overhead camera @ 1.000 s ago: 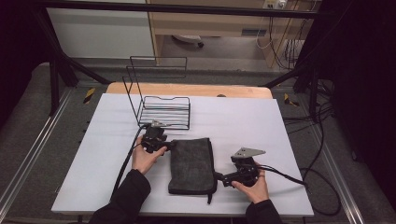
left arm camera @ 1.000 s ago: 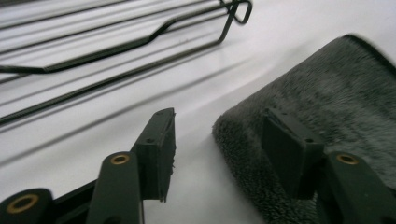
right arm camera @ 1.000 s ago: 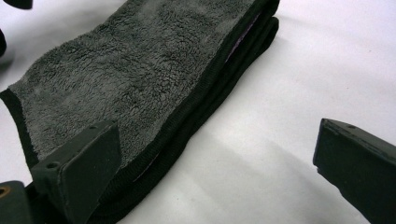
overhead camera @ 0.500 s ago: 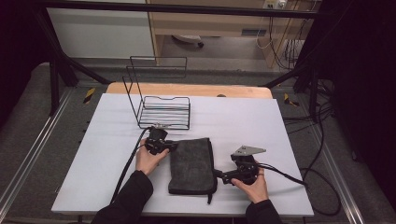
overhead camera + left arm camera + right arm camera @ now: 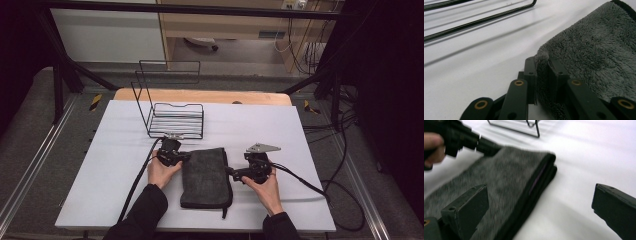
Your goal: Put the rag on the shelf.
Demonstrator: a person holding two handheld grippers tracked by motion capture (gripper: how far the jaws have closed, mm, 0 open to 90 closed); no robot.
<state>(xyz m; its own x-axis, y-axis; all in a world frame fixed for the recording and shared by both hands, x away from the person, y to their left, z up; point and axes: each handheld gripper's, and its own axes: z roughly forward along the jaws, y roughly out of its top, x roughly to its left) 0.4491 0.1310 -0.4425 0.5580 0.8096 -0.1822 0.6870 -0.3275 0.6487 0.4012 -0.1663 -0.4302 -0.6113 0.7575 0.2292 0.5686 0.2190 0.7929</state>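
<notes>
White tabletop (image 5: 110, 180) fills the middle of the high view, with a wooden board (image 5: 200, 96) along its far edge and dark floor, cables and a frame around it; a black wire rack (image 5: 176, 120) stands on the far left part of the top. Your folded grey towel (image 5: 205, 176) lies flat near your edge of the table, long side running away from you, between your two hands.

Your left gripper (image 5: 181, 157) sits at the towel's far left corner, just in front of the rack; its jaws have just been closing, and in the left gripper view (image 5: 541, 72) they stand narrow with a pinch of the fluffy cloth (image 5: 594, 50) pressed between the pads, so you are holding the towel's edge there; the rest of the cloth spreads off to the right of the jaws, lying on the table.

Your right gripper (image 5: 231, 173) lies at the towel's right edge, about midway along it, pointing in at the cloth; in the right gripper view (image 5: 539, 202) the jaws stand wide apart, and the towel's stacked folded edge (image 5: 534, 187) runs up between them, nearer the left jaw; the pads do not press on it; that view is blurred. Beyond the towel there you see your left hand (image 5: 434, 147) with its gripper at the far corner, and the rack's foot (image 5: 529, 127) past it.
</notes>
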